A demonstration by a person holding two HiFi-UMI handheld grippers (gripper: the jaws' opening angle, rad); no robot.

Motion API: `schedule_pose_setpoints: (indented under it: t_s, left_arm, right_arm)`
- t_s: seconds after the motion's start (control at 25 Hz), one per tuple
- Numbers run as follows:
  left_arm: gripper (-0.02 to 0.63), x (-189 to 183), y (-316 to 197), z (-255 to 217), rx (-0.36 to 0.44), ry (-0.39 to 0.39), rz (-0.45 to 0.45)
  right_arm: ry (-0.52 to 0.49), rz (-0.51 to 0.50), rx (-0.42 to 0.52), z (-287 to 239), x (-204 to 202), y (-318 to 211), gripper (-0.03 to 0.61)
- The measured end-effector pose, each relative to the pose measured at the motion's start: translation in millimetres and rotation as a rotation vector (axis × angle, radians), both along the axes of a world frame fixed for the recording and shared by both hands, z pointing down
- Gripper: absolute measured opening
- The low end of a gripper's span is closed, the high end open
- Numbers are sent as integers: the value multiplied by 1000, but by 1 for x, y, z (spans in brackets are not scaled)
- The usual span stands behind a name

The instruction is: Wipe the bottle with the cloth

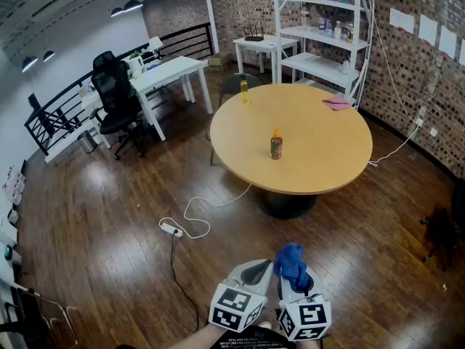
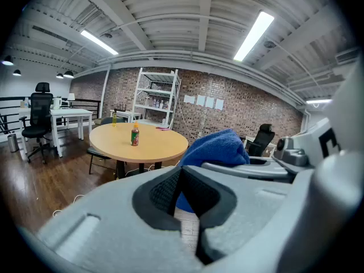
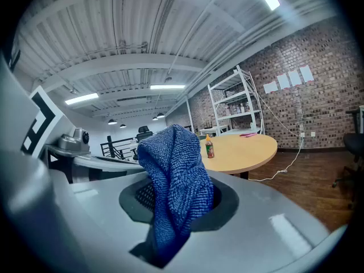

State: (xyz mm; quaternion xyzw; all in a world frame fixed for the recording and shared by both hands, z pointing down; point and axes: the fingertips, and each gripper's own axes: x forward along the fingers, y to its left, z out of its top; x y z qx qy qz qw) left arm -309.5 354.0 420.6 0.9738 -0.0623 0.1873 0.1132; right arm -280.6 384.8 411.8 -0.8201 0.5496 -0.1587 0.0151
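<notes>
A dark wooden floor (image 1: 109,217) fills most of the head view. At 12 o'clock from the 2 tools stands the round desk (image 1: 320,158), well apart from them. Behind it, at 12 o'clock, a white shelf rack (image 1: 320,31) stands against the brick wall. At 10 o'clock sits a white desk (image 1: 163,75) with a black office chair (image 1: 116,97) beside it.

The left tool (image 1: 256,271) and right tool (image 1: 294,286) hang side by side at 6 o'clock over the floor. In the left gripper view the left tool (image 2: 179,192) has its pads pressed together with nothing between them. In the right gripper view the right tool (image 3: 176,209) is clamped on the blue cloth (image 3: 173,181), which bunches up above the jaws.

A white cable (image 1: 211,206) lies on the floor, running to a power strip (image 1: 171,229) at 10 o'clock from the tools.

The bottle (image 1: 276,145), orange-capped and upright, stands near the round desk's middle. A pink cloth (image 1: 337,103) lies at the desk's 1 o'clock edge, and a yellow bottle (image 1: 244,90) stands at its 11 o'clock edge.
</notes>
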Motion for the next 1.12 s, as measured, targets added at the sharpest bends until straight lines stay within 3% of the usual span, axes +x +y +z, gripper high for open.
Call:
schedule_pose_setpoints:
  t_s: [0.52,1.12]
  left_arm:
    - [3,49,-14,10,-37,9,29]
    - [3,152,-157,12,-73,-5,100]
  right_arm:
    - [14,11,-33,11,38,-16,97]
    - [12,61,-99,17,135,-164,98]
